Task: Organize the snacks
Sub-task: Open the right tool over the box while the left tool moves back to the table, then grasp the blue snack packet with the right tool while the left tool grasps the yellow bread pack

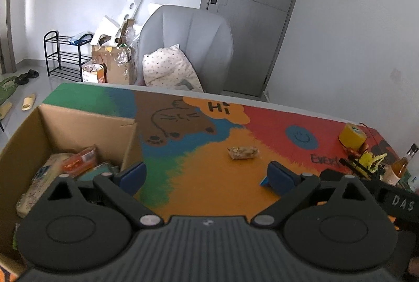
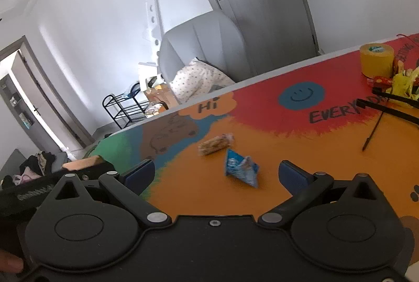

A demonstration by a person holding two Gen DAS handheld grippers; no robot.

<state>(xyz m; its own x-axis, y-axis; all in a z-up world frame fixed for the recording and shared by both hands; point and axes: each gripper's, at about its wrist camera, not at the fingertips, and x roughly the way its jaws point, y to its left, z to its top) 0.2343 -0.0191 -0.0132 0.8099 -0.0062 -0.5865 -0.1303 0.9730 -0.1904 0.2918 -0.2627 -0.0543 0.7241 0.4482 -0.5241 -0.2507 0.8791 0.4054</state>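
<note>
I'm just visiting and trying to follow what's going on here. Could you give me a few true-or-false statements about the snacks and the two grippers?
1. The cardboard box already holds several snack packets. True.
2. The left gripper is clamped on a snack. False: its jaws are open and empty.
3. A blue snack packet lies on the painted table in front of the right gripper. True.
4. The clear-wrapped brown snack bar is inside the box. False: it lies on the table's orange area.
5. The yellow tape roll lies flat between the right gripper's fingers. False: it stands at the table's far edge.
</note>
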